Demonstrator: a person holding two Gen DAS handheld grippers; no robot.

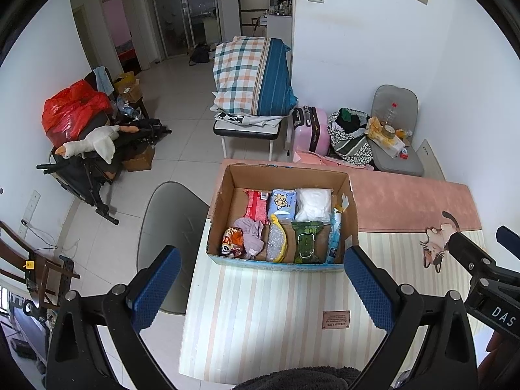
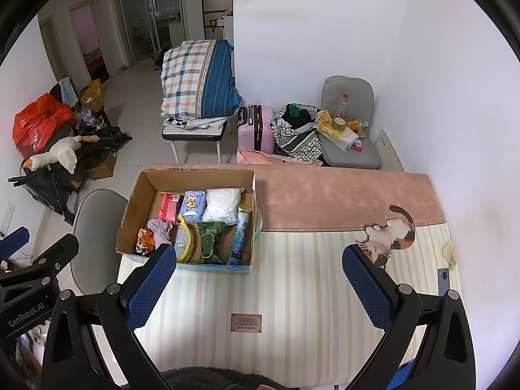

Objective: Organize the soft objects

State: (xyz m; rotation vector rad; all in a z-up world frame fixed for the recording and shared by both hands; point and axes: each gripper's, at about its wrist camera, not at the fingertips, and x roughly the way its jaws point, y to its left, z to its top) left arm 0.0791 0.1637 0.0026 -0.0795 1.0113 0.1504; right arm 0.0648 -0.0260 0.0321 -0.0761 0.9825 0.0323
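On the striped desk (image 1: 260, 318), straight ahead of the left gripper (image 1: 263, 279), sits the cardboard box (image 1: 227, 201) holding the soft packets and a lilac cloth (image 1: 252, 230). Both pairs of fingers are spread wide and empty. From the right gripper (image 2: 260, 279) the box lies ahead and leftward, so the left hand looks nearer, I judge

Bright, even daylight; strong fisheye distortion.
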